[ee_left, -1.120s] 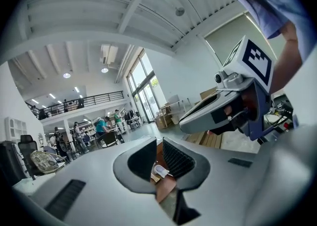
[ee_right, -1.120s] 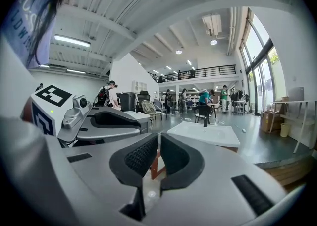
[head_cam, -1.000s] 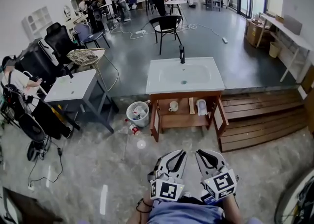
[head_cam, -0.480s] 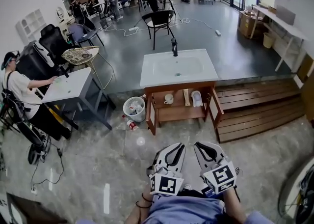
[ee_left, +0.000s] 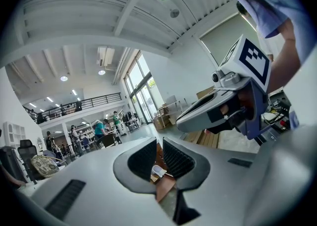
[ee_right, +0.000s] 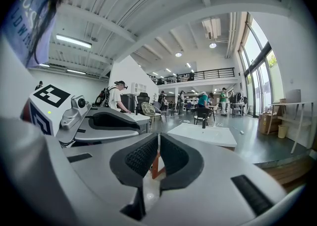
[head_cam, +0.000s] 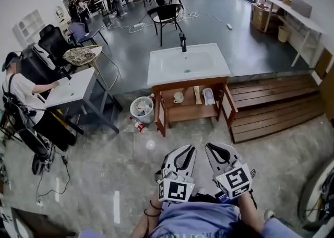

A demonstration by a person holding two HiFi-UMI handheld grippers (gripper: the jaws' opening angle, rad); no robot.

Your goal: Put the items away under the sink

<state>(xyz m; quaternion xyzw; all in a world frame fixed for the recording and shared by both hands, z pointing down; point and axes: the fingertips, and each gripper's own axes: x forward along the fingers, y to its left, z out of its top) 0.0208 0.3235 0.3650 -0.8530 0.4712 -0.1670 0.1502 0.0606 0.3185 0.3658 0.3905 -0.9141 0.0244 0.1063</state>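
Left tool: held low, close to the body; jaws narrow, almost together, nothing between them.
Right tool: jaws pressed shut, nothing gripped.
Sink: seen well ahead across the floor, with both cabinet doors swung open.
Shelf under the sink: a cup, a flat wooden piece and a white bottle are already set there, side by side.
Bin: stood left of the cabinet; a red-and-white can or bottle is lying on the floor just beside it, and which of the two it is cannot be told.
Progress: judged well along, with three items stowed and both tools empty.
Left to do: possibly that floor item is to be fetched and shelved, and the doors closed; nothing is being carried right now.
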